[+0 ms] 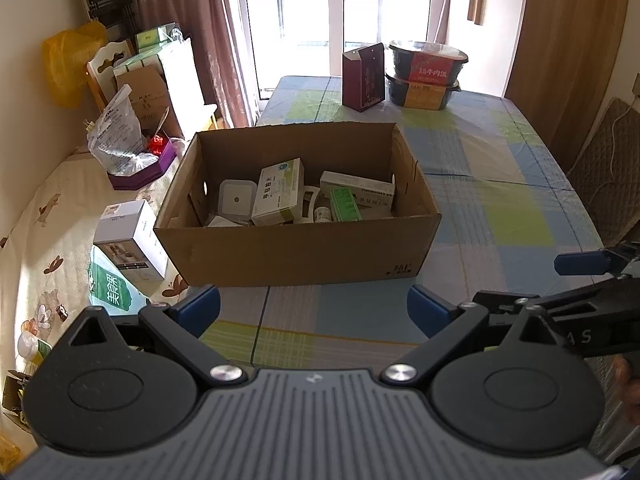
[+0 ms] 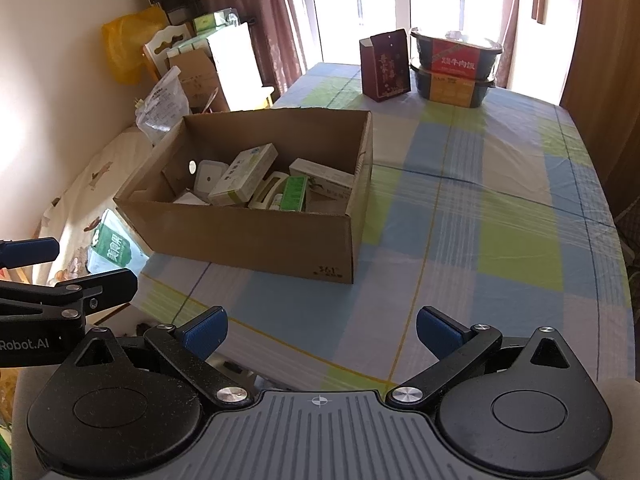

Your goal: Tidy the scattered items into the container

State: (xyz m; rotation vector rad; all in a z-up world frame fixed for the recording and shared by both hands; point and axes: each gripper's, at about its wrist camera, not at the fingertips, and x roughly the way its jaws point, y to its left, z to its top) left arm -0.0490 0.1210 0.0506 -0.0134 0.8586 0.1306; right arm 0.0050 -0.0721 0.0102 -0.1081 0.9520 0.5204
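Both grippers [image 1: 314, 310] [image 2: 322, 334] gape empty; cardboard box [image 1: 296, 252] full

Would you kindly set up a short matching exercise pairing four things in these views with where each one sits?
Things:
1. green medicine box
2. maroon carton
3. black meal tubs
4. purple tray

Places:
A. stacked at the table's far end
B. inside the cardboard box
C. upright just left of the tubs
D. on the floral cloth left of the box

Pairs: 1-B, 2-C, 3-A, 4-D

Left gripper [image 1: 313, 307], right gripper [image 2: 322, 330]: black linkage arms, blue ribbed pads, silver screws, grey ridged body.
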